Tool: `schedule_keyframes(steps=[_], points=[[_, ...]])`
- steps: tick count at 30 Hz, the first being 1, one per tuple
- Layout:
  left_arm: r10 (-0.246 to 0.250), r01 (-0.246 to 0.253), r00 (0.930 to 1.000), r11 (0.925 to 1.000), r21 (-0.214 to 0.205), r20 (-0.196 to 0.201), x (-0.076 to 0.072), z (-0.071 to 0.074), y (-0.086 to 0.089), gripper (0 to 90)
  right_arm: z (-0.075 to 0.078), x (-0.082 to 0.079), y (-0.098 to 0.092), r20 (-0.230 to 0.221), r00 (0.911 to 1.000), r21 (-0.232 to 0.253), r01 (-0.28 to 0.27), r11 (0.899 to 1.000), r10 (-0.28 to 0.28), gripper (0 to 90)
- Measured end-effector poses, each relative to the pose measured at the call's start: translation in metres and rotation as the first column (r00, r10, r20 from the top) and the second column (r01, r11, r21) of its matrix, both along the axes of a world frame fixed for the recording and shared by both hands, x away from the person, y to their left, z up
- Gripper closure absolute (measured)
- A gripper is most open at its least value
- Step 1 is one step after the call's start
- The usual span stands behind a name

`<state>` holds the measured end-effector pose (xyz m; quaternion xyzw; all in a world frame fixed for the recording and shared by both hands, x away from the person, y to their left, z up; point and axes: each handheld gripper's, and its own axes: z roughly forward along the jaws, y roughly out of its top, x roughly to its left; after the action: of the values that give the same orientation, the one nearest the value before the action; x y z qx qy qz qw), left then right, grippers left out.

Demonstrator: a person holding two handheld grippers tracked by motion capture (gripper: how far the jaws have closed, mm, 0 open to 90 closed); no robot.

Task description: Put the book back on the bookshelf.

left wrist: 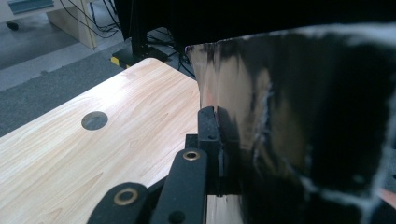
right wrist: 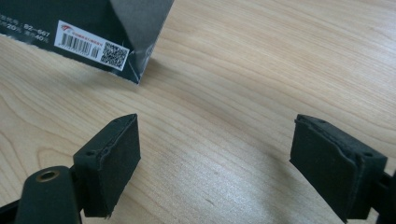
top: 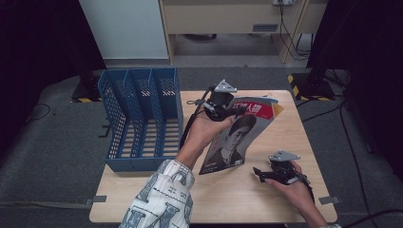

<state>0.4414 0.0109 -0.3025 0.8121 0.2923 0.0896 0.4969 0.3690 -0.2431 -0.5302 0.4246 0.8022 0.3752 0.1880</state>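
On the pale wooden table point(top: 280, 128), the left gripper point(top: 227, 110) was clamped on the top edge of the magazine point(top: 237, 137), which stood tilted, its bottom edge on the wood beside the blue file rack point(top: 142, 118); the right gripper point(top: 266, 175) rested nearby, jaws wide, holding nothing

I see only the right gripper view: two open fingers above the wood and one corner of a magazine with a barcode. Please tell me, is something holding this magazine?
Observer: Yes. The left gripper is shut on the magazine near its top edge.
Operator: Does the magazine lie flat?
Observer: No, it stands tilted, its lower edge on the table.
Operator: What is beside it?
Observer: A blue file rack stands on the table's left side, apart from the magazine.
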Motion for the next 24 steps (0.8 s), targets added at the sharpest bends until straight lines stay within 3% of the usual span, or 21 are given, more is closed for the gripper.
schedule_keyframes(steps=[12,24], points=[[0.012,-0.012,0.9999,0.9993,-0.036,-0.009,0.005,0.008,-0.005,86.7,0.001,0.0,-0.005,0.01,0.9998,0.011,0.017,1.0,-0.017,16.1],[0.011,-0.012,0.9997,0.9974,-0.071,-0.02,0.012,0.01,-0.005,86.7,-0.006,0.005,-0.008,-0.012,0.9996,0.011,0.025,1.0,-0.025,13.9]])
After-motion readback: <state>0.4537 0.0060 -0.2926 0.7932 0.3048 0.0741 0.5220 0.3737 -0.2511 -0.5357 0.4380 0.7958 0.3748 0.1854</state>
